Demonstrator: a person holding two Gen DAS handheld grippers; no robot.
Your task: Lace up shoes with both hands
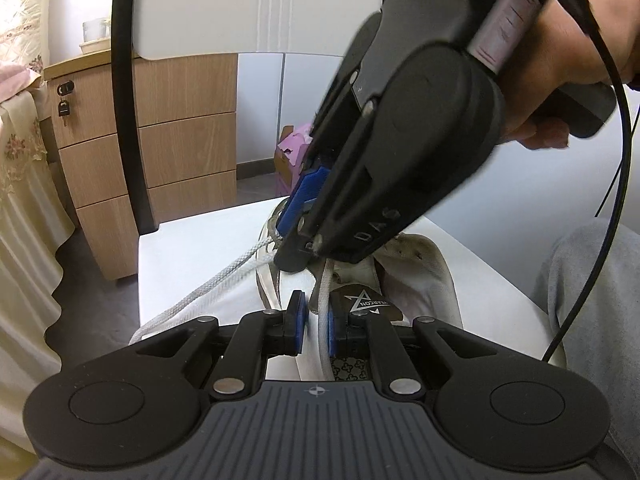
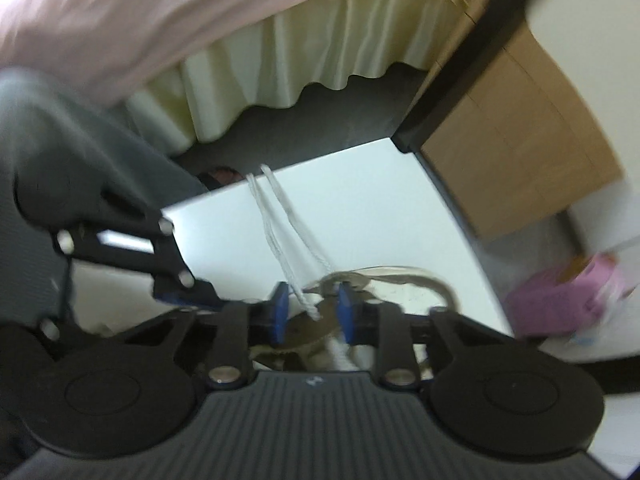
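White lace [image 1: 320, 320] sits clenched in the left hand-held gripper [image 1: 316, 322]; the right hand-held gripper [image 2: 312, 316] gapes over the shoe [image 1: 420, 276].

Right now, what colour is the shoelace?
White. The shoelace shows best in the left wrist view, trailing across the table.

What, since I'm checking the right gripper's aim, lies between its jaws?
A white lace strand runs between the right gripper's open jaws, pressed by neither, with the shoe below; the right wrist view shows it.

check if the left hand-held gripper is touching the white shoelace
Touching. The left wrist view shows the left hand-held gripper with its blue pads closed on the white shoelace, which runs up between them from the shoe.
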